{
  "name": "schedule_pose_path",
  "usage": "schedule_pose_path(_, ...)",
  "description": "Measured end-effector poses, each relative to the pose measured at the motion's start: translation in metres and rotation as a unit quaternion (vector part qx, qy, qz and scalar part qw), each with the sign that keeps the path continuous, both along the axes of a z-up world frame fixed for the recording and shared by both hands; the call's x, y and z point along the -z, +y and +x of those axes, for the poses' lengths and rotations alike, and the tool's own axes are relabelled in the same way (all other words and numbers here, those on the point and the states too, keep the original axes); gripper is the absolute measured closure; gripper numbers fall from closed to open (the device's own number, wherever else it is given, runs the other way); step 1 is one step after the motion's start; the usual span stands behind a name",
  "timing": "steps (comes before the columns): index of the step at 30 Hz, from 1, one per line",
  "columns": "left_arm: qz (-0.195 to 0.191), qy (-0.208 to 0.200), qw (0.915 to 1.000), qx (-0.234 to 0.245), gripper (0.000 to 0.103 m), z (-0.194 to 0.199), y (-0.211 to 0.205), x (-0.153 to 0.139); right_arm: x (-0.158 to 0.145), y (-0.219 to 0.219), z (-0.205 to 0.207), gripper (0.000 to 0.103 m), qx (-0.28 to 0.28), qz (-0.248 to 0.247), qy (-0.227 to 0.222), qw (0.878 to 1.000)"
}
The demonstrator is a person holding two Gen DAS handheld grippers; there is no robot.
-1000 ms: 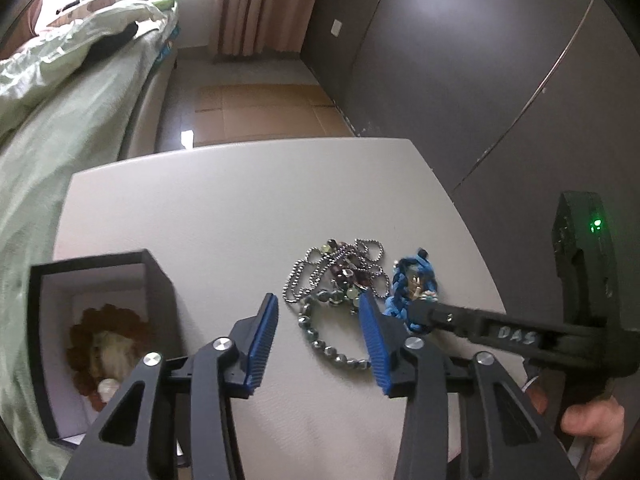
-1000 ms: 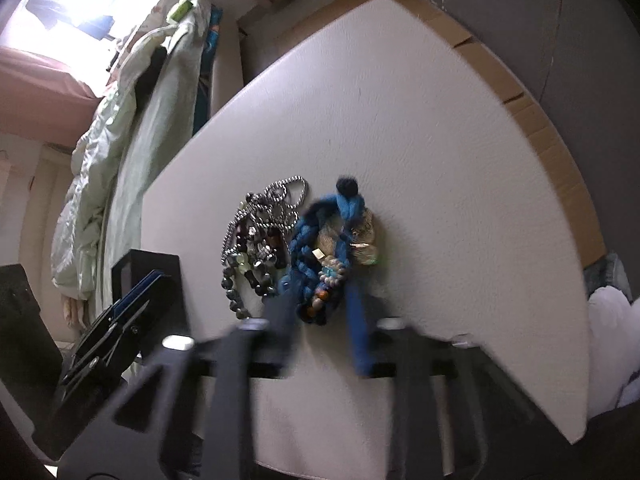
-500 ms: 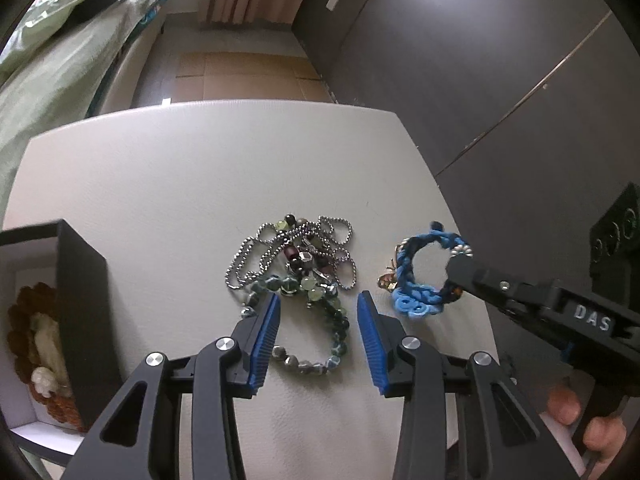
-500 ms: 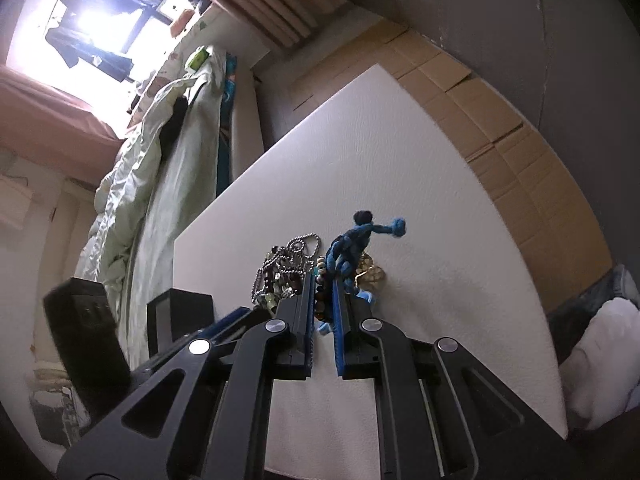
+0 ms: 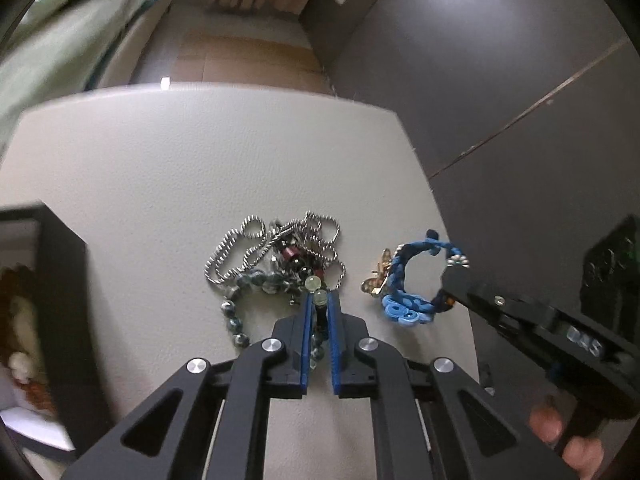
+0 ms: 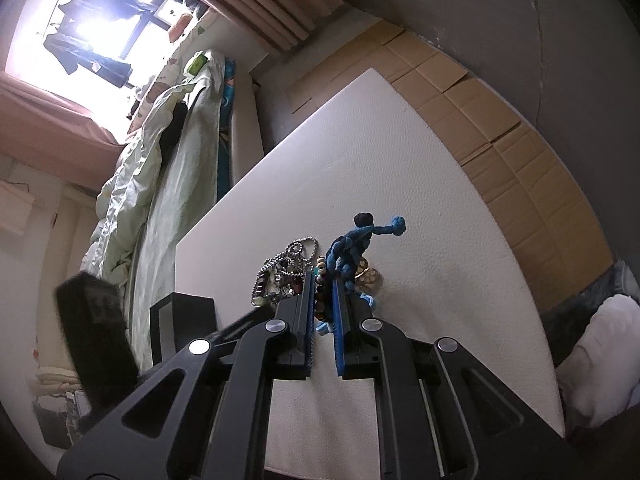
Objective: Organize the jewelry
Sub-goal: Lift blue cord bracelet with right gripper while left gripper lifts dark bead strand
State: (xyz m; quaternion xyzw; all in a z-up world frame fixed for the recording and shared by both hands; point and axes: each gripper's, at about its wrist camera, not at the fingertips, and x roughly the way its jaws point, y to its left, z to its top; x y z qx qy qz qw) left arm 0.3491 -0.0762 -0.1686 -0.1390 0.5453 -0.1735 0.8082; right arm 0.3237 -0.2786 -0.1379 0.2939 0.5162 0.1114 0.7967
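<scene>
Left gripper [image 5: 319, 300] closing on beaded bracelet [image 5: 316, 292]

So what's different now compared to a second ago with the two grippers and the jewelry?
The left gripper, open over the pile a second ago, is closing its jaws around the green beaded bracelet. The right gripper has clamped the blue braided bracelet and pulled it out of the heap, to the right in the left wrist view. The silver chain and the black box stay put.
</scene>
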Motion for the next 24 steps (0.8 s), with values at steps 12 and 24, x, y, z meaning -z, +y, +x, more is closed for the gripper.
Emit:
schedule_pose_path(12,-0.018,-0.052,0.9983,-0.019,0.098,-0.021,0.032,-0.050,-0.020,0.004,-0.008,0.094,-0.008,0.021,-0.037,0.999)
schedule_pose_path(24,-0.038,-0.095,0.9934,-0.052,0.098,-0.044,0.078,-0.091,-0.040,0.025,-0.017,0.094,-0.030,0.035,-0.072,0.996)
